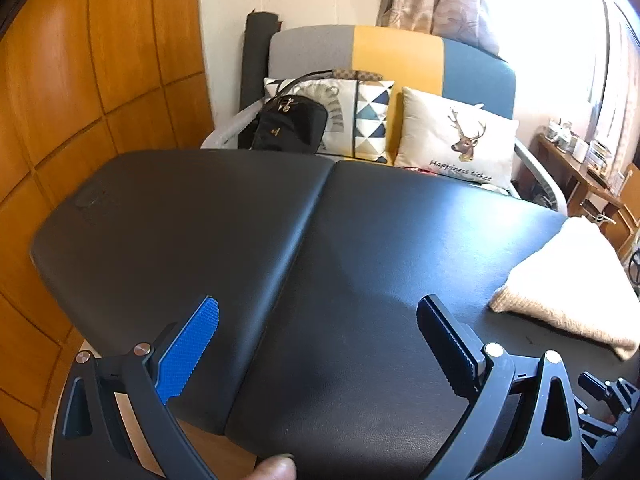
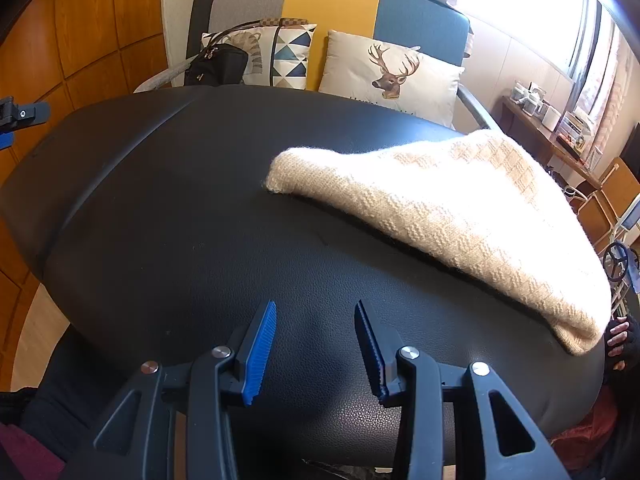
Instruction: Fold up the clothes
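**A:** Both tongs wait empty: the left gripper (image 1: 318, 344) spread wide, the right gripper (image 2: 315, 346) parted less, each above the black padded table (image 2: 200, 216). And the garment?

**B:** The cream knit sweater (image 2: 460, 208), seemingly folded already into a neat bundle, lies at the table's right end, its near corner at the rim, probably set aside.

**A:** Room to work?

**B:** Plenty. The padding is bare from the centre seam (image 1: 304, 216) leftward. Behind stand the sofa (image 2: 332, 4), a deer cushion (image 2: 390, 72) and a black bag (image 1: 290, 128), all off the table.
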A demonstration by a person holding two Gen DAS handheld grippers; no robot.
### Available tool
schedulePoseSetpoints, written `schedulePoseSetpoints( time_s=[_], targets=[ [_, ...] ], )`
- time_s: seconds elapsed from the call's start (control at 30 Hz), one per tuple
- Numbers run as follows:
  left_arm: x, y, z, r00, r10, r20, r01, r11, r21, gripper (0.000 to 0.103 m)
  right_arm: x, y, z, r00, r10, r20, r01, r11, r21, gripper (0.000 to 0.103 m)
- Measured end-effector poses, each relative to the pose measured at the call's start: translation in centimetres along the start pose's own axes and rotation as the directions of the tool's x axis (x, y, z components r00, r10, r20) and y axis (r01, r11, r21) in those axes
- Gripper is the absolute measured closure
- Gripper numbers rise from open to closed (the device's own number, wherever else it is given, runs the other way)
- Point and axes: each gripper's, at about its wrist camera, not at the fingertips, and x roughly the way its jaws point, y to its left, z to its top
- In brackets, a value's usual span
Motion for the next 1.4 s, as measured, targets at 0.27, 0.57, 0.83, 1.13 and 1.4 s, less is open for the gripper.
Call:
schedulePoseSetpoints(
  time_s=[0.27,0.57,0.83,1.13,1.4],
  targets=[
    [-0.6,1.6,0.4,1.000,0.000,-0.012,0.000,1.000,-0.031,0.002,-0.1,-0.4,0.2,1.000,0.003,0.004,-0.003,1.000,-0.001,0.062],
    [0.7,1.0,-0.3,0.996,-0.001,-0.094,-0.001,1.000,-0.026,0.002,-0.1,-0.2,-0.1,1.000,0.012,0.003,-0.012,1.000,0.015,0.062],
    [0.9,0.5,-0.3,0.995,-0.006,-0.097,0.006,1.000,0.005,0.002,0.2,-0.5,-0.1,1.000,0.020,0.008,-0.021,0.999,0.031,0.062],
    [0.6,0.2,0.3,0.998,-0.009,-0.062,0.009,1.000,-0.006,0.002,-0.9,-0.7,2.4,0.997,-0.040,0.066,0.037,0.998,0.047,0.058],
    [1.3,0.8,-0.8,0.994,-0.072,-0.083,0.069,0.996,-0.048,0.002,-1.7,-0.3,5.0,0.978,-0.170,0.118,0.168,0.985,0.031,0.054]
  ],
)
